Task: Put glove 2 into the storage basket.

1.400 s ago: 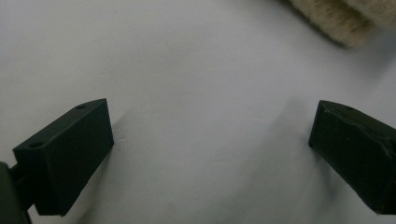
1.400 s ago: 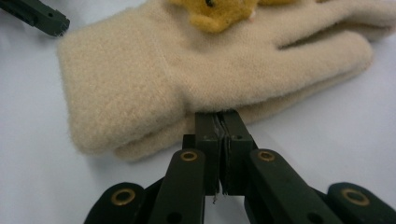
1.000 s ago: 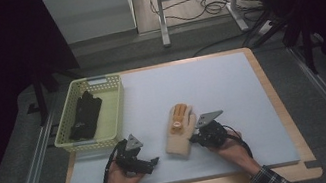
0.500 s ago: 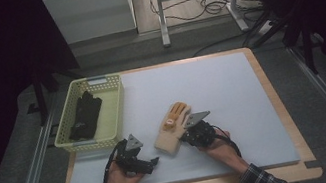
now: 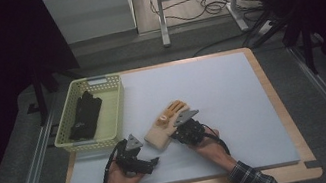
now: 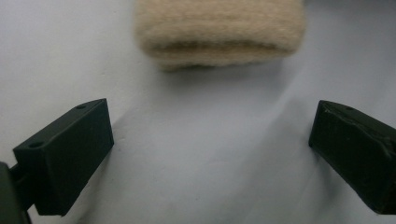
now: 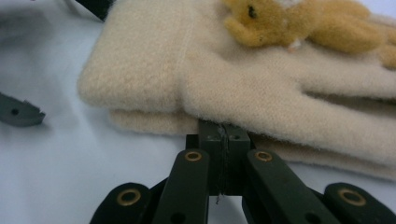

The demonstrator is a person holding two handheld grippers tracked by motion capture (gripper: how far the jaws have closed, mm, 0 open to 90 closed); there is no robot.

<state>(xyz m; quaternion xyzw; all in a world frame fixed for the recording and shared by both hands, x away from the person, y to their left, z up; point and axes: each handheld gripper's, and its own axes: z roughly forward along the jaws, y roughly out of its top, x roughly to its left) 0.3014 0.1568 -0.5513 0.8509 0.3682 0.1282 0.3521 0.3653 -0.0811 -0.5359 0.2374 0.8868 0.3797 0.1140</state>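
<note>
A cream fleece glove (image 5: 163, 126) with an orange teddy bear on its back lies on the grey mat, fingers pointing away from me. My right gripper (image 5: 179, 134) is at its right edge. In the right gripper view the jaws (image 7: 219, 135) are shut tight, their tips tucked against the glove (image 7: 233, 70) edge where two layers meet. My left gripper (image 5: 154, 163) lies on the mat just in front of the glove's cuff. Its jaws (image 6: 210, 140) stand wide open with bare mat between them, and the cuff (image 6: 219, 32) is a short way ahead.
A pale green basket (image 5: 118, 104) stands at the mat's left edge with a black glove (image 5: 85, 114) lying in it. The grey mat (image 5: 211, 88) stretches bare to the right and far side. A wooden border rims the table.
My right gripper has moved left and the cream glove has slid left with it, closer to my left gripper. The left gripper has barely moved.
</note>
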